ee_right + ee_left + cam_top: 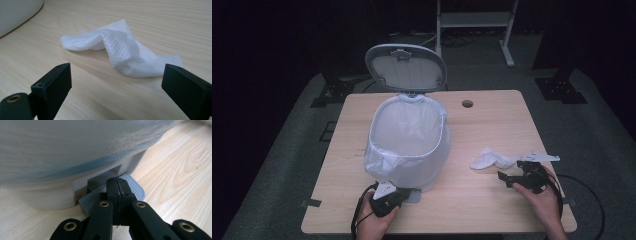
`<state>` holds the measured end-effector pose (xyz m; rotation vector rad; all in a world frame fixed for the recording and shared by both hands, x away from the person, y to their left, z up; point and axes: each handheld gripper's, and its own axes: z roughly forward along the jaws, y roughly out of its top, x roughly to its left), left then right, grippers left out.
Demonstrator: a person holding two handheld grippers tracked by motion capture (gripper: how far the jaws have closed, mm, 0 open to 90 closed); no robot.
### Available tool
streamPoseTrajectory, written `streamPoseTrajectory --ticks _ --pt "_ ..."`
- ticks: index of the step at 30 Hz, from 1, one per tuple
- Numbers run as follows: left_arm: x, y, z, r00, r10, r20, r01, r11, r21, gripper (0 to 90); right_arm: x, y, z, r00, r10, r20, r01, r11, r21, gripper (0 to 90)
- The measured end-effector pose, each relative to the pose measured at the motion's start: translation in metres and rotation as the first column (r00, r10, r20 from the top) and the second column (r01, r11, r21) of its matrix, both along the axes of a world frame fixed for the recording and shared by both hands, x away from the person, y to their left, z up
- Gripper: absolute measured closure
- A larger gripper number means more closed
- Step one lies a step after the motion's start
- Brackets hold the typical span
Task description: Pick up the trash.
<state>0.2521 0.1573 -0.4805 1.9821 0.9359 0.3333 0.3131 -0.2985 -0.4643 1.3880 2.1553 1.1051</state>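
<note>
Wooden table (492,200), pedal bin (409,145) lid up, bare board around it.
Your left gripper (117,185), jaws pressed together, sits on the pedal (136,188); your right gripper (117,82) is spread just before the crumpled tissue (125,51).

Probably lab: dark curtained room, wooden table (492,125), equipment stands (562,85).

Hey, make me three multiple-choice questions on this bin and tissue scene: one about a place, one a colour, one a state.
1. Where does the crumpled white paper tissue lie?
A in the bin
B on the wooden table
C on the floor

2. What colour is the bin's foot pedal?
A grey
B red
C green

3. How is the lid of the white bag-lined pedal bin?
A shut
B missing
C raised

Answers: B, it rests on the tabletop ahead of the open right gripper; A, grey ridged plastic under the shut left gripper; C, it stands upright behind the rim.
</note>
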Motion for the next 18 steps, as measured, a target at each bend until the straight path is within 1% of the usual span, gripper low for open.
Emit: streamPoseTrajectory --ticks 4,8,11,13,18 --pt "0.000 0.000 0.000 1.0000 0.000 -0.001 0.000 1.0000 0.000 90.0 0.006 0.005 0.002 1.0000 0.004 -0.003 -0.004 1.000 0.001 7.9" --pt "0.000 0.000 0.000 1.0000 -0.001 0.000 0.001 1.0000 0.000 90.0 0.012 0.008 0.005 0.9999 0.009 0.006 -0.009 1.000 0.008 7.9" --pt "0.000 0.000 0.000 1.0000 -0.001 -0.001 0.001 1.0000 0.000 90.0 0.015 0.009 0.006 0.9999 -0.001 0.012 0.001 1.000 0.026 11.9" --pt "0.000 0.000 0.000 1.0000 -0.001 -0.001 0.001 1.0000 0.000 90.0 0.018 0.010 0.006 0.9999 -0.007 0.014 0.006 1.000 0.021 11.9" --pt "0.000 0.000 0.000 1.0000 -0.001 -0.001 0.001 1.0000 -0.001 90.0 0.024 0.013 0.008 0.9996 -0.013 0.024 0.012 0.999 0.031 11.9"
